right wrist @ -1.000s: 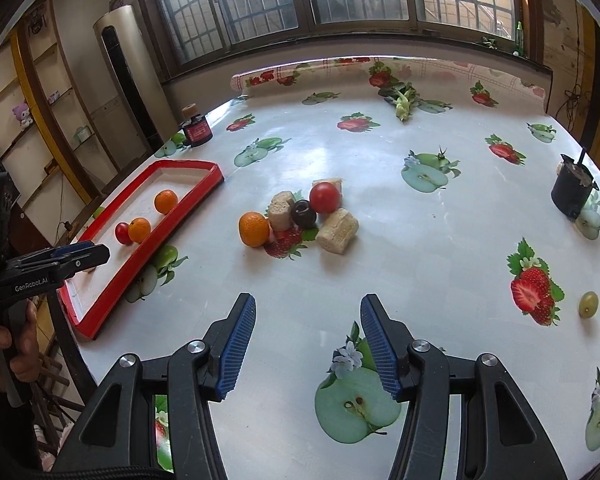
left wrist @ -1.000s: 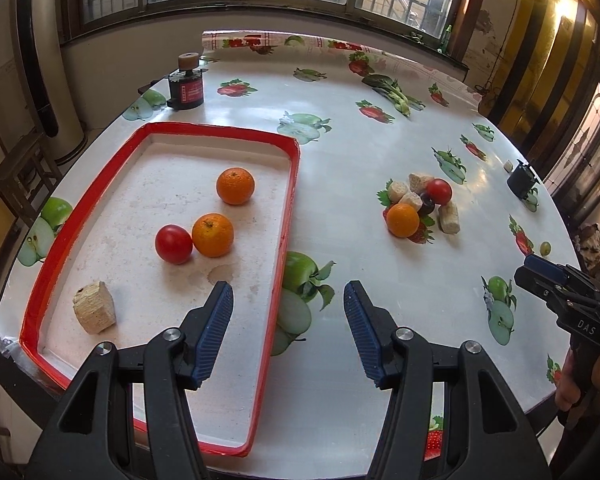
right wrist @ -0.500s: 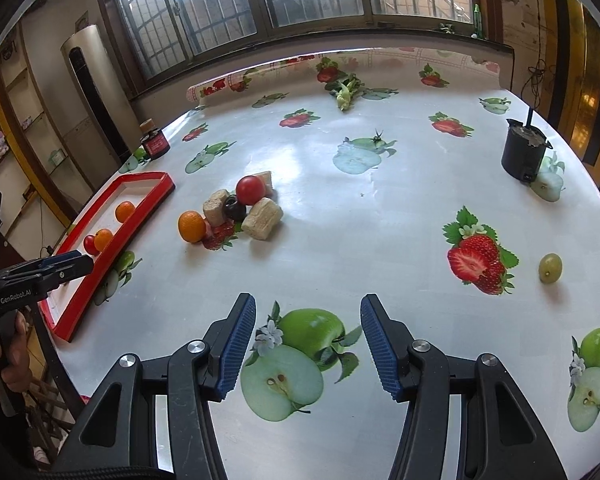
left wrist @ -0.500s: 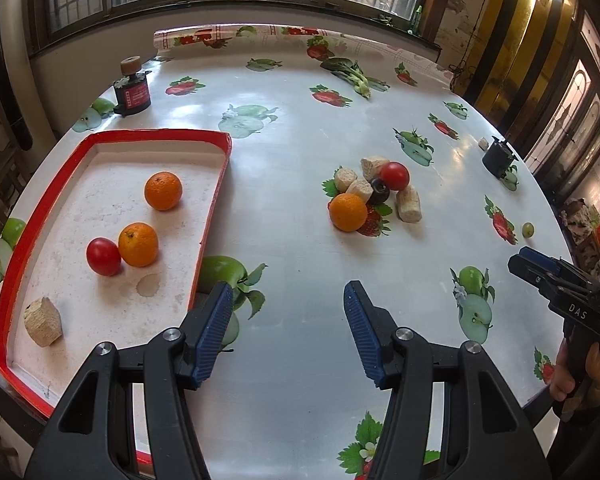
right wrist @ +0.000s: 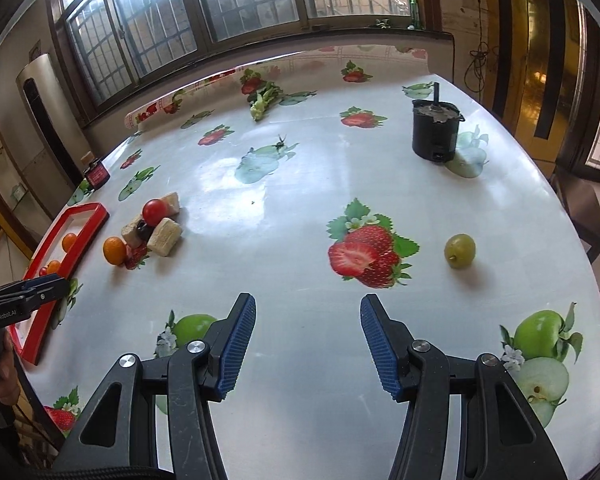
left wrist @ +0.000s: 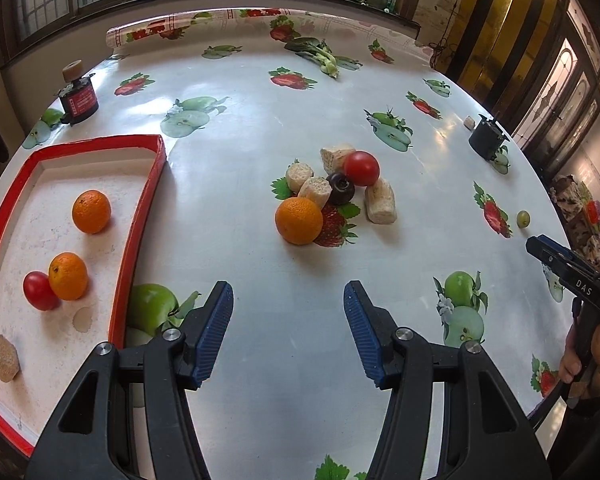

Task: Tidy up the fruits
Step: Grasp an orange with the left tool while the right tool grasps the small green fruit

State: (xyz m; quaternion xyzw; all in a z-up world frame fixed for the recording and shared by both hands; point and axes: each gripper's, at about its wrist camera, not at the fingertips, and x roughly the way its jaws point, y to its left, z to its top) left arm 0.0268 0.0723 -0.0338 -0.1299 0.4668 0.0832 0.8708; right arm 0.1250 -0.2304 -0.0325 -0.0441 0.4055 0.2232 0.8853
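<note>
Home dining rm: fruit-print tablecloth [left wrist: 260,128], barred windows [right wrist: 240,12], standing AC [right wrist: 40,120].

In the left wrist view the red tray [left wrist: 140,216] runs off the left and bottom edges, the dark plum [left wrist: 340,188] sits half hidden among bread chunks [left wrist: 314,192] and the tomato [left wrist: 361,168], and the right gripper [left wrist: 540,246] is cut by the right edge.

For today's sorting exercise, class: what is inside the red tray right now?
Inside the red tray lie two oranges, a red tomato touching the nearer orange, and a beige chunk. The tray's nearest corner is hidden behind the left gripper.
</note>
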